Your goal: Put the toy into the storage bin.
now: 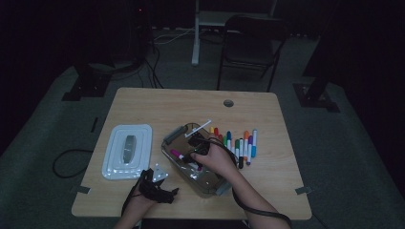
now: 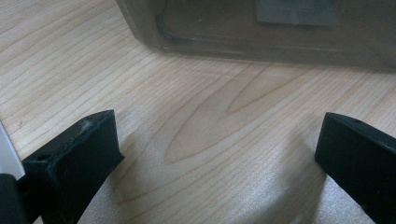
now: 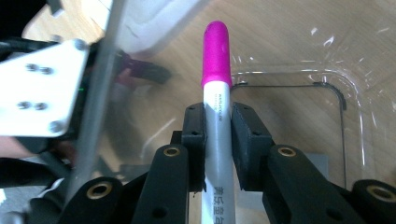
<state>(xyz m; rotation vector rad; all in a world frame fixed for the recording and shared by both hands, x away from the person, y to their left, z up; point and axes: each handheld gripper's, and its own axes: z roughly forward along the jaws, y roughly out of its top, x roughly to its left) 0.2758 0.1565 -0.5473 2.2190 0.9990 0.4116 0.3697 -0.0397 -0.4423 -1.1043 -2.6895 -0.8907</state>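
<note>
A marker with a pink cap [image 3: 216, 51] and a white barrel sits upright between my right gripper's [image 3: 217, 135] pads, which are shut on the barrel. In the high view that gripper [image 1: 191, 160] reaches into the clear plastic container [image 1: 174, 136] with the pink marker [image 1: 177, 154] pointing left. My left gripper [image 2: 210, 158] rests low over the wooden table with its jaws wide apart and nothing between them, facing the container's wall [image 2: 261, 32]. From above, the left gripper [image 1: 165, 183] lies near the table's front edge, left of the container.
A white lid [image 1: 126, 150] lies left of the container. Several coloured markers [image 1: 239, 143] lie in a row to its right. A white marker [image 1: 198, 128] rests across the container's far rim. A folding chair [image 1: 250, 43] stands beyond the table.
</note>
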